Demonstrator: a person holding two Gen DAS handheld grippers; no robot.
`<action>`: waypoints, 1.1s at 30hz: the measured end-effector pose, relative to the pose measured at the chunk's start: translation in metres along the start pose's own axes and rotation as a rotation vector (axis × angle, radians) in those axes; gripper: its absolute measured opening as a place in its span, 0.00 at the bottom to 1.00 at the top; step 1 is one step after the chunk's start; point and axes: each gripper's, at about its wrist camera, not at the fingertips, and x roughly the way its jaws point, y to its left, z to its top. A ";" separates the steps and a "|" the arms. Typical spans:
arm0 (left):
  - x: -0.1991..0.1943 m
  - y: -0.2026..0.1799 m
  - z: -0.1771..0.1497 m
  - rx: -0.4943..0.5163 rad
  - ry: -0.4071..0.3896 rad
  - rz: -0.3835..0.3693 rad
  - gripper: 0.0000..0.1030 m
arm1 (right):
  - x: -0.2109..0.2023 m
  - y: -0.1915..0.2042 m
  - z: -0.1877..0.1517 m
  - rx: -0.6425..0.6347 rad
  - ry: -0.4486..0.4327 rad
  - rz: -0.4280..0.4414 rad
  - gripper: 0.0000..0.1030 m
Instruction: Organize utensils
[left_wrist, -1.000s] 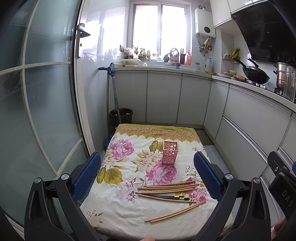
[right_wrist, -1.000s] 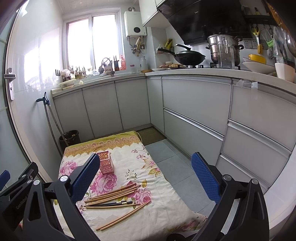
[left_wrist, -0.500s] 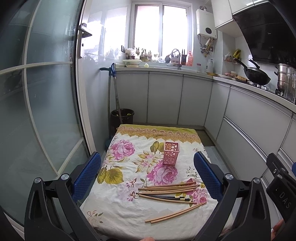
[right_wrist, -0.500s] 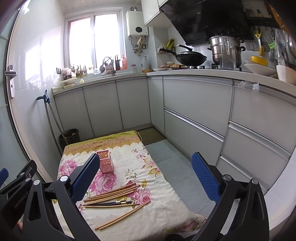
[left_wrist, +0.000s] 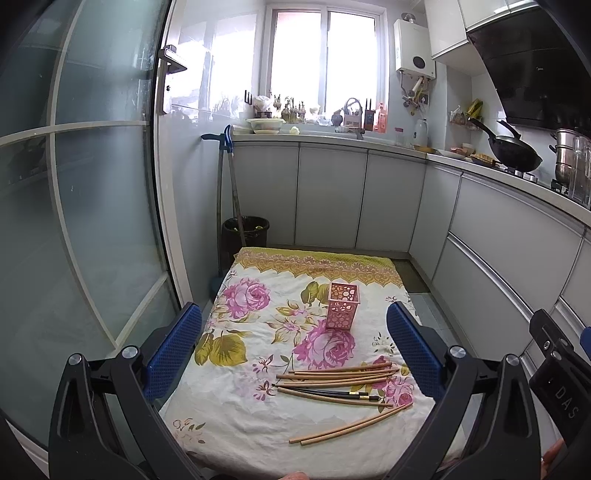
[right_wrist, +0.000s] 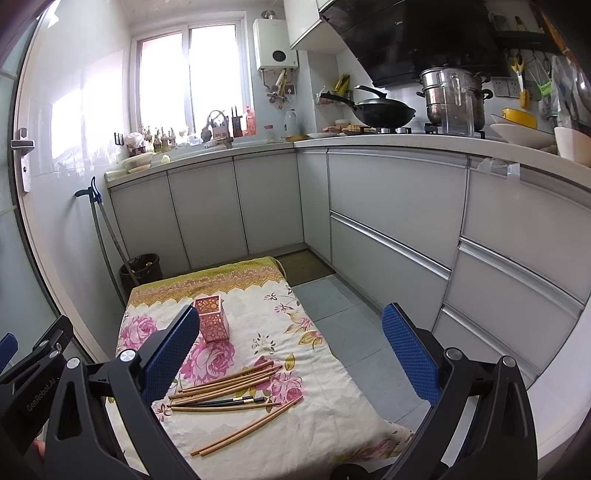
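A low surface covered by a floral cloth (left_wrist: 236, 402) is sitting on the kitchen floor, its far edge trimmed in a yellow-green patterned band. A pink perforated holder (left_wrist: 341, 305) is standing upright on the cloth, toward the far half. Nearer, a loose bunch of wooden chopsticks (left_wrist: 338, 376) is lying crosswise, with a black pair (left_wrist: 325, 393) among them. Another wooden pair (left_wrist: 351, 424) is lying slightly apart at the near edge.

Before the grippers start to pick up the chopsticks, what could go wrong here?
1. The wooden chopsticks lie flat, bunched and crossing, with a black pair among them; a pinch may take several or push them apart.
2. The pink holder looks light and stands on a soft floral cloth; inserting chopsticks could tip it.
3. The nearest pair lies close to the cloth's edge and might slide off.
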 end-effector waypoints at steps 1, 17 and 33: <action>0.000 0.000 0.000 0.001 0.001 0.000 0.93 | 0.000 0.000 0.000 -0.001 0.000 -0.001 0.94; 0.001 0.000 -0.001 -0.001 0.007 0.002 0.93 | 0.002 0.001 -0.003 -0.003 0.005 0.002 0.94; 0.019 -0.007 -0.004 0.013 0.046 -0.002 0.93 | 0.016 0.000 -0.008 0.001 0.032 -0.004 0.94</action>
